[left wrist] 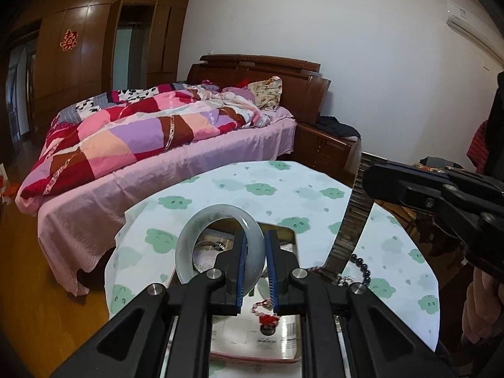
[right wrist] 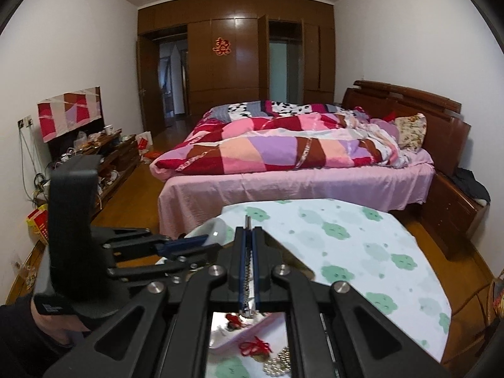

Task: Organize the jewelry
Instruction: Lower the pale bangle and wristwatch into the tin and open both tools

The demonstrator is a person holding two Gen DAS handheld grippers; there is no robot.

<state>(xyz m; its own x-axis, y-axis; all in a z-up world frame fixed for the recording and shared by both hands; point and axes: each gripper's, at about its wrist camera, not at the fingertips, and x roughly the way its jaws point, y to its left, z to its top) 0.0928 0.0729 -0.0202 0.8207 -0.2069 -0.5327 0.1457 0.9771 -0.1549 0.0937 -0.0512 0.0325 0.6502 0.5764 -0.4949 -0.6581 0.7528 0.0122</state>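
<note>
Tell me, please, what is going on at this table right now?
A person is sorting jewelry with two handheld grippers over a table with a white, green-cloud-patterned cloth. The left gripper is clamped on a pale, translucent jade-like bangle, held above an open box. The right gripper is shut on a silvery metal watch band. Dark beads and red-corded pieces lie below.

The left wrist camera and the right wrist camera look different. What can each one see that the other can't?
Only the left wrist view shows the whole pale bangle that the left hand-held gripper is pinching, a dark bead bracelet, and the air conditioner on the wall.

Only the right wrist view shows the cluttered TV stand and the silvery chain pinched in the right hand-held gripper.

Both show the bed, the wooden wardrobe and the cloud-print tablecloth.
</note>
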